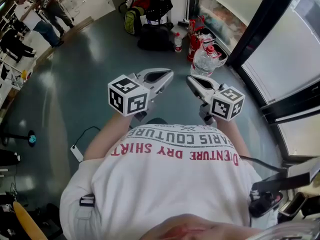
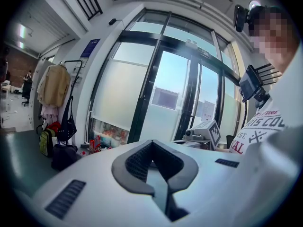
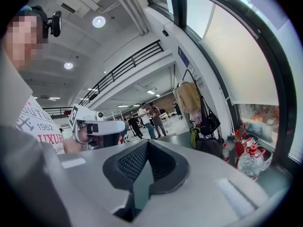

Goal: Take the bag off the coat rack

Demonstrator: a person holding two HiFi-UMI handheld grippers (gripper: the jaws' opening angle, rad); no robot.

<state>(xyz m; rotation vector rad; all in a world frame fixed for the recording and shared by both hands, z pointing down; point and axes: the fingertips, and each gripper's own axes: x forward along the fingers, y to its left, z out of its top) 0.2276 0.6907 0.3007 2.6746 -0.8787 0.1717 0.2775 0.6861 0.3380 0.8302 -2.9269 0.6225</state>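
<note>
**Bag** [image 2: 67, 126]: black handbag with long straps. It hangs on the coat rack [image 2: 72, 62] by the glass wall. Its long axis is upright, with the straps running up to the hook and the body hanging below. In the head view it sits at the top of the frame [image 1: 159, 4], across the floor and well apart from both grippers. In the right gripper view it hangs just right of a beige coat [image 3: 188, 96].

**Under and beside the bag**: a dark duffel [image 1: 155, 36] on the floor below it, and a yellow-green backpack [image 1: 132, 20] to the left.

**Nearby floor items**: a large clear water jug [image 1: 205, 59], a small bottle with a red cap [image 1: 177, 41] and red fire extinguishers [image 1: 194, 43], all along the window.

**Left gripper** [image 1: 166, 75]: held in front of the person's chest. The jaws are pressed together with nothing between them, and the dark pads meet along a seam in its own view [image 2: 152, 150].

**Right gripper** [image 1: 192, 82]: held beside the left one. Its jaws are likewise closed on nothing [image 3: 147, 148].

**Background**: people [image 3: 150, 118] stand far off in the hall.
</note>
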